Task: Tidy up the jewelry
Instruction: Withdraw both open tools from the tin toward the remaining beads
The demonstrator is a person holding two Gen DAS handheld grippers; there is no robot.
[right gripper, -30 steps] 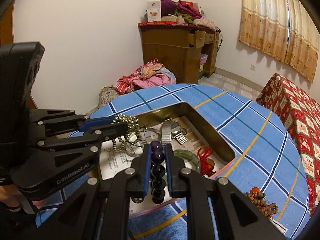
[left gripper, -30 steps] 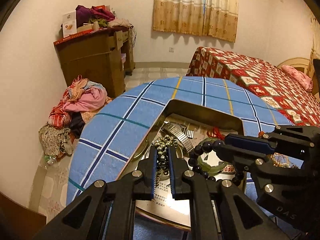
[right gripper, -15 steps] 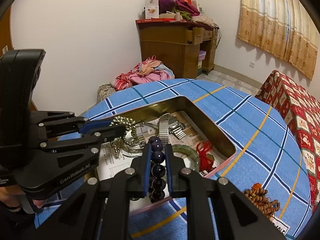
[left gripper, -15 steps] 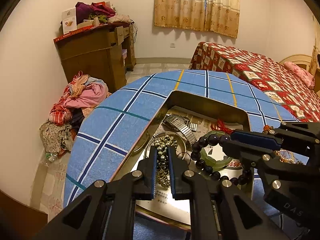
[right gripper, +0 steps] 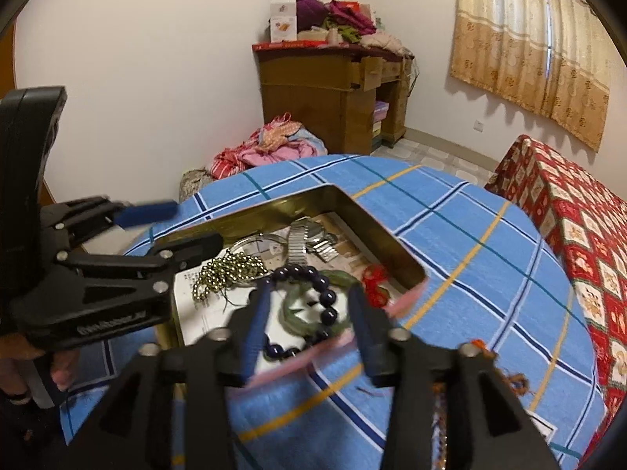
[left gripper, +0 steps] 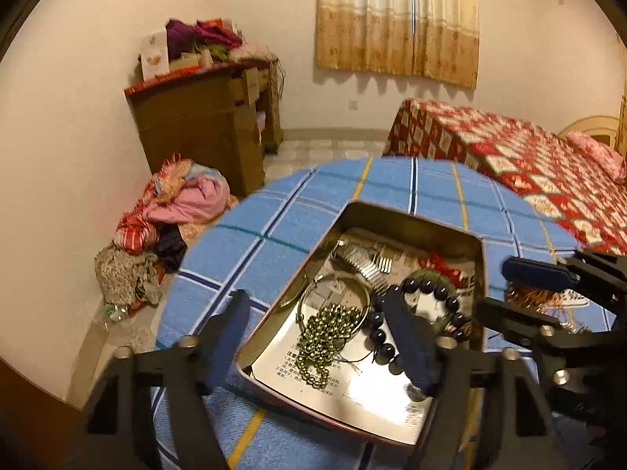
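Observation:
A metal tin [left gripper: 411, 217] [right gripper: 368, 211] lies on a blue checked cloth. In it lie a gold bead strand [left gripper: 327, 333] [right gripper: 229, 270], a dark purple bead bracelet [left gripper: 427, 288] [right gripper: 313, 274], a green bangle [right gripper: 298, 313], a metal watch band [left gripper: 362, 262] [right gripper: 298, 244] and a red knot [right gripper: 376, 280]. My left gripper [left gripper: 317, 342] is open above the tin's near end, empty. My right gripper [right gripper: 309, 329] is open over the bracelet, empty. Each gripper shows in the other's view, left [right gripper: 172, 227] and right [left gripper: 521, 290].
A brown bead string [right gripper: 505, 376] [left gripper: 537, 297] lies on the cloth right of the tin. The table [right gripper: 470, 235] is round with a drop at its edge. A bed [left gripper: 529, 156] stands right, a wooden cabinet [left gripper: 207, 125] and a clothes pile [left gripper: 176, 203] behind left.
Both grippers have opened. The gold bead strand and the purple bracelet have dropped from the fingers into the tin. Both grippers have pulled back a little.

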